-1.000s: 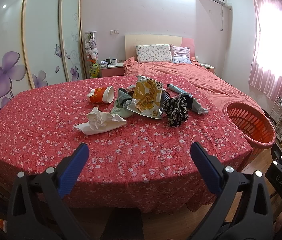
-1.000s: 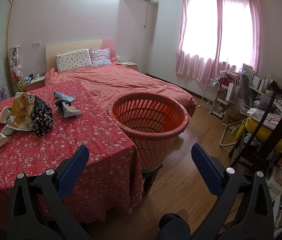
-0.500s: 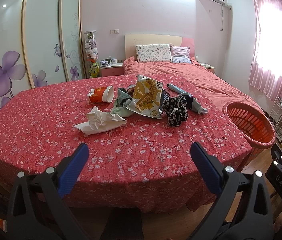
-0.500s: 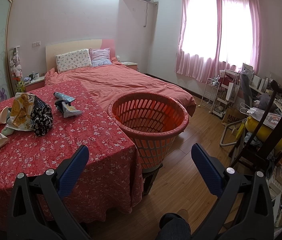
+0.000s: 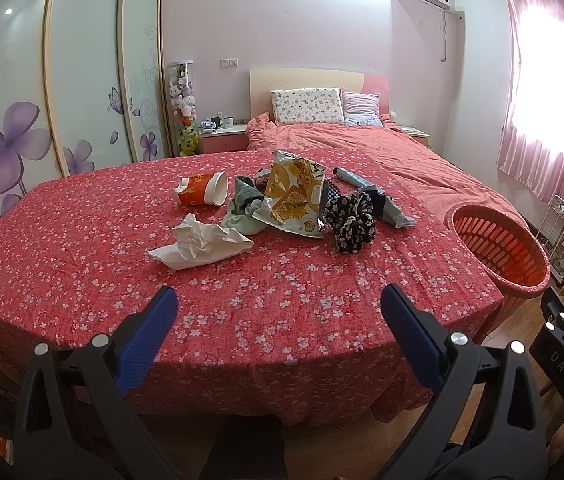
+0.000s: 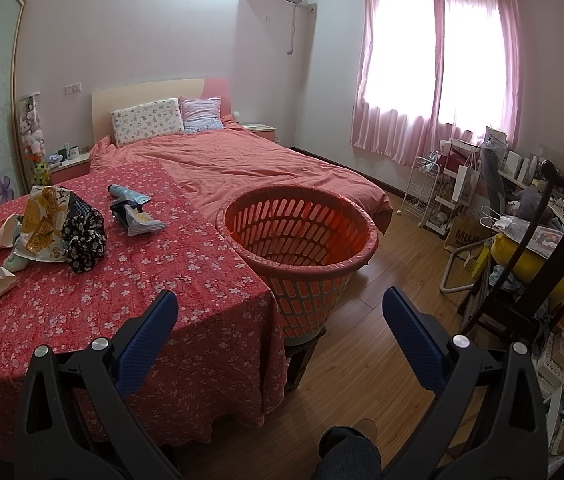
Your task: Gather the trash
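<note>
On the red flowered tablecloth (image 5: pixel 81 248) lie a crumpled white tissue (image 5: pixel 201 246), a tipped orange paper cup (image 5: pixel 203 189), a yellow snack bag (image 5: pixel 294 196), a green cloth (image 5: pixel 241 208), a black flowered scrunchie (image 5: pixel 350 218), a blue tube (image 5: pixel 352 178) and a small wrapper (image 5: pixel 390 210). An orange plastic basket (image 6: pixel 302 236) stands beside the table's right edge. My left gripper (image 5: pixel 277 312) is open and empty over the near table edge. My right gripper (image 6: pixel 279 312) is open and empty, near the table corner and the basket.
A bed with a pink cover (image 6: pixel 249 168) stands behind the table. A dark wooden chair (image 6: pixel 538 264) and cluttered shelves (image 6: pixel 462 184) fill the right side. Wood floor (image 6: pixel 382 320) lies around the basket. Sliding wardrobe doors (image 5: pixel 81 80) stand at the left.
</note>
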The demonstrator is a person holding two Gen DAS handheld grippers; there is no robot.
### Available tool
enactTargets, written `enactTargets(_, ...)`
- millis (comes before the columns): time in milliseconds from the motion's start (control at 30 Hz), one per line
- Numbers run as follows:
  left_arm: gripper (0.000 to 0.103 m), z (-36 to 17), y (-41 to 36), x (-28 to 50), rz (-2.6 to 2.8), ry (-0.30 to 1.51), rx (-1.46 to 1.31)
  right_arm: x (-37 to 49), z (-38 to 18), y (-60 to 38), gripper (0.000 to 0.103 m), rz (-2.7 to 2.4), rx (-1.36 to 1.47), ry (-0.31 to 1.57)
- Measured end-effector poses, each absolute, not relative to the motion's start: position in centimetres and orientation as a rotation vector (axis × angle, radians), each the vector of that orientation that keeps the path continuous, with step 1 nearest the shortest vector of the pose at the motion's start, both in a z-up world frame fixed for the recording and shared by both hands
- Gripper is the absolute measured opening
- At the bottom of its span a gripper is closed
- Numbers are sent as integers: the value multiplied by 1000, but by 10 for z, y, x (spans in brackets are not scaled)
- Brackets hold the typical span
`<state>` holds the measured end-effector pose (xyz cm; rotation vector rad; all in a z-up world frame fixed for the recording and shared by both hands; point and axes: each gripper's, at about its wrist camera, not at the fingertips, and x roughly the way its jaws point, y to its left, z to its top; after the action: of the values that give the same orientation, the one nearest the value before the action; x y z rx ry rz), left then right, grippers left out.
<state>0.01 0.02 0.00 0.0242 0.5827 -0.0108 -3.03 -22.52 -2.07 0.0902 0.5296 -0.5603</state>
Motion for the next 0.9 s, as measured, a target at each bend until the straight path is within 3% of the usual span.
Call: enactTargets(900, 99, -3, -7, -4, -12, 590, 19, -31, -22, -227, 101, -560, 90, 531)
